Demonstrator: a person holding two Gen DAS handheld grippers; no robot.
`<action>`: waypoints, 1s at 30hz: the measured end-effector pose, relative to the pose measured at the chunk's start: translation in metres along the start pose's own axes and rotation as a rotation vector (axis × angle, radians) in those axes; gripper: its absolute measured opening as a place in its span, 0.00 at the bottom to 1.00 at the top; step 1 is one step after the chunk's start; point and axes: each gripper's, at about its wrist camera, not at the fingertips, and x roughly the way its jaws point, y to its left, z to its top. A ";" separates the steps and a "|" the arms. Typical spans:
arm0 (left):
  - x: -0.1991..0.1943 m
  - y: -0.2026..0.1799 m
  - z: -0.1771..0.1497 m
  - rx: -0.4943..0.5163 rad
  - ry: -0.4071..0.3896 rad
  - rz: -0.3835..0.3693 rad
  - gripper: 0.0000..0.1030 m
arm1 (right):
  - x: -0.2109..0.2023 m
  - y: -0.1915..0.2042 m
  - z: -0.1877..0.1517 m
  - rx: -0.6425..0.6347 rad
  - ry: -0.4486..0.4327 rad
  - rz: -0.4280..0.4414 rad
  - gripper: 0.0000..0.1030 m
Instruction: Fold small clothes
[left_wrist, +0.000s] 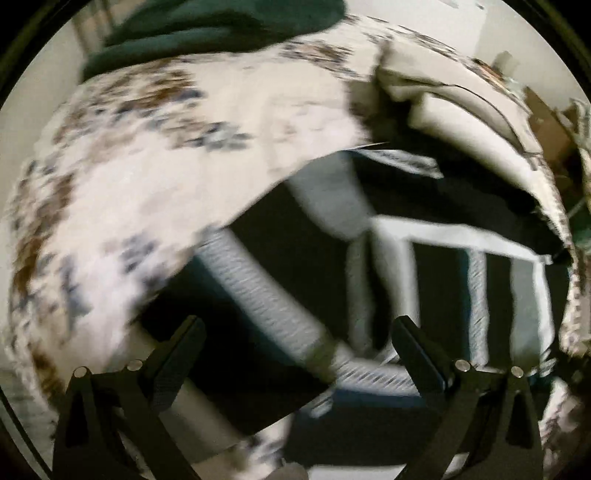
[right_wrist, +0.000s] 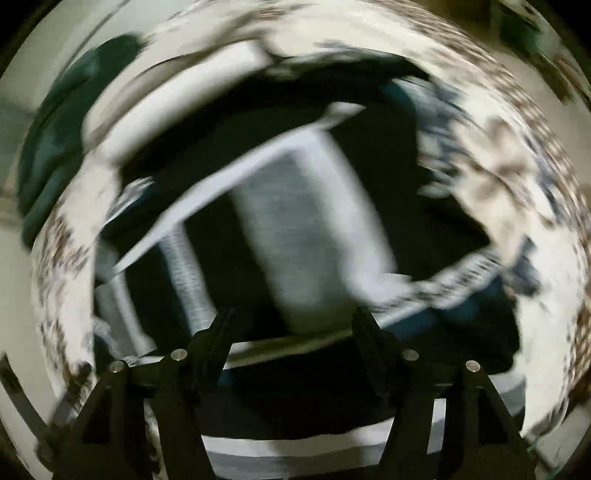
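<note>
Floral-print bedspread (left_wrist: 155, 192), black garment with white-grey stripes (left_wrist: 436, 280) on it, cream folded cloth (left_wrist: 454, 118), dark green fabric (left_wrist: 207, 33)

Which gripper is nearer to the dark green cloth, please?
Left, probably. The dark green cloth lies straight ahead of the left gripper, across the patterned cover; from the right gripper it sits far off to the left, beyond the striped garment.

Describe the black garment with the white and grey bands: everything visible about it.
The black garment is soft knit-looking cloth, mostly black, crossed by white and grey bands, some finely striped. It lies spread, with folds and overlapping layers, on a pale bedcover printed with brown and blue flowers. A folded beige cloth lies by one edge; whether they touch is unclear. Both views are blurred, so its exact type is unclear. The left gripper and right gripper hover open above it, holding nothing.
</note>
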 end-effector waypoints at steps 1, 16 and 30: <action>0.010 -0.009 0.008 0.009 0.012 -0.018 1.00 | 0.001 -0.018 0.001 0.036 -0.006 -0.012 0.65; 0.003 -0.003 0.042 -0.032 -0.061 0.021 0.04 | -0.006 -0.116 0.025 0.091 -0.065 -0.099 0.65; 0.011 0.004 0.051 -0.062 -0.076 0.049 0.05 | 0.029 -0.137 0.095 -0.010 -0.138 -0.326 0.52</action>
